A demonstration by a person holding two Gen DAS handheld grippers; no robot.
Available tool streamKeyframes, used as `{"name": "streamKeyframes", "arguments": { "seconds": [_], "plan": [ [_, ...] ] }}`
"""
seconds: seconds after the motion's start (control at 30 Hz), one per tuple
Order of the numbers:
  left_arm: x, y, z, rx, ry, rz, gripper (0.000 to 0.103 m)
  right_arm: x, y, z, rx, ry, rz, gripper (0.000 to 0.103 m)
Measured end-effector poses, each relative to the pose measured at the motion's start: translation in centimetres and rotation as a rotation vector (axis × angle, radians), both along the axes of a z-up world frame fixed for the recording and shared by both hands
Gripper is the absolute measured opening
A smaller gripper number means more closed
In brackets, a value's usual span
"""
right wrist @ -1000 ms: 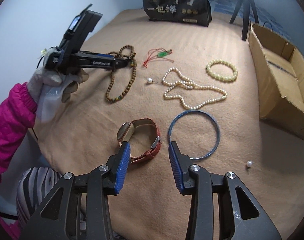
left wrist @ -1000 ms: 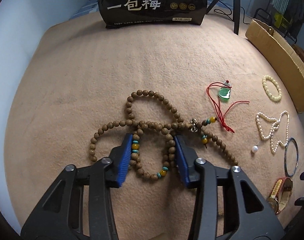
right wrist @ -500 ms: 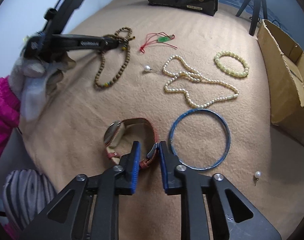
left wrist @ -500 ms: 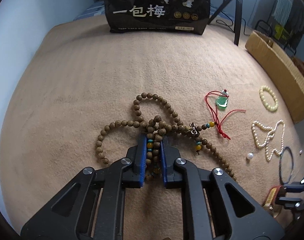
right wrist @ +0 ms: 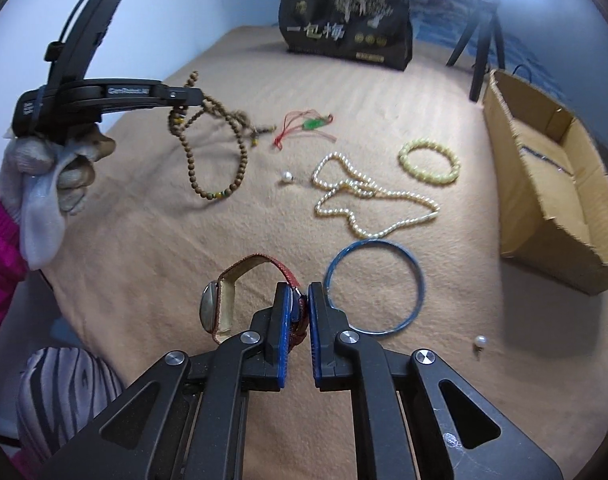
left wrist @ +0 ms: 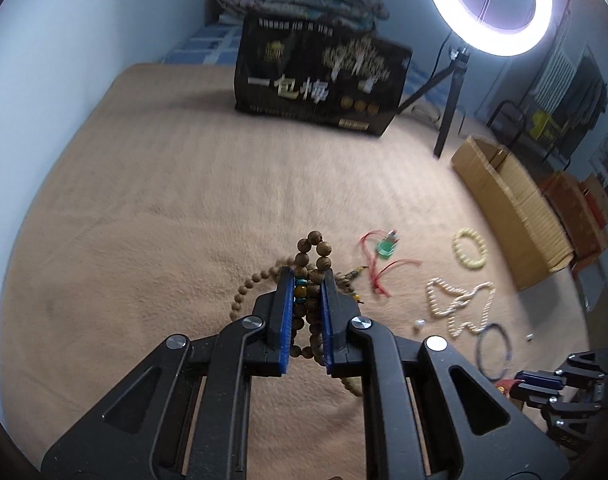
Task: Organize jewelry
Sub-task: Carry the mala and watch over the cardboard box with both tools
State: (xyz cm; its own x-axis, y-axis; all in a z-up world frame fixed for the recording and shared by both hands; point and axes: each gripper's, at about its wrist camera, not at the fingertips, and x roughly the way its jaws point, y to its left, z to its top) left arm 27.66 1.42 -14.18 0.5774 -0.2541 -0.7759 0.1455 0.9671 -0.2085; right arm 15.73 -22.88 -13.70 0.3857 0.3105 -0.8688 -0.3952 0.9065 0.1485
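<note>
Both tongs have just clamped shut: the left tongs (left wrist: 307, 280) now lift the wooden bead necklace (right wrist: 208, 148) off the blanket, left of the cardboard box (right wrist: 551, 200); the right tongs (right wrist: 298, 300) pinch the red-strapped watch (right wrist: 240, 300), ready for sorting.

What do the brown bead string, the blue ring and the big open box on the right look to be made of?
Brown bead string: looks like wood, with matte brown beads showing grain-like rings, plus a few glossy yellow and turquoise ones. Blue ring: thin and rigid with a slight sheen; metal, glass or plastic, cannot tell. Box: corrugated cardboard, dull tan, with ragged torn edges.
</note>
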Motion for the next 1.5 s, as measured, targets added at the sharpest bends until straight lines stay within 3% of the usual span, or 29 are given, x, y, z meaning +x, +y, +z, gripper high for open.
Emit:
{"name": "streamKeyframes", "arguments": {
  "seconds": [0.4, 0.67, 1.13, 1.5],
  "plan": [
    [-2.6, 0.0, 7.5, -0.029, -0.125, -0.02, 0.01, -1.9, -2.9, 4.9, -0.014, -0.14, -0.059, 0.007],
    [-2.8, -2.9, 11.7, -0.045, -0.185, -0.088, 0.01, -1.8, -6.2, 7.6, -0.01, -0.208, -0.119, 0.007],
    [0.8, -14.8, 15.9, -0.102, -0.253, -0.253, 0.01, 0.8, -15.2, 10.4, -0.034, -0.279, -0.283, 0.007],
    [5.1, -24.5, 15.2, -0.115, -0.239, -0.33, 0.01, 4.3, -20.1, 9.3, -0.058, -0.284, -0.358, 0.007]
  ]
}}
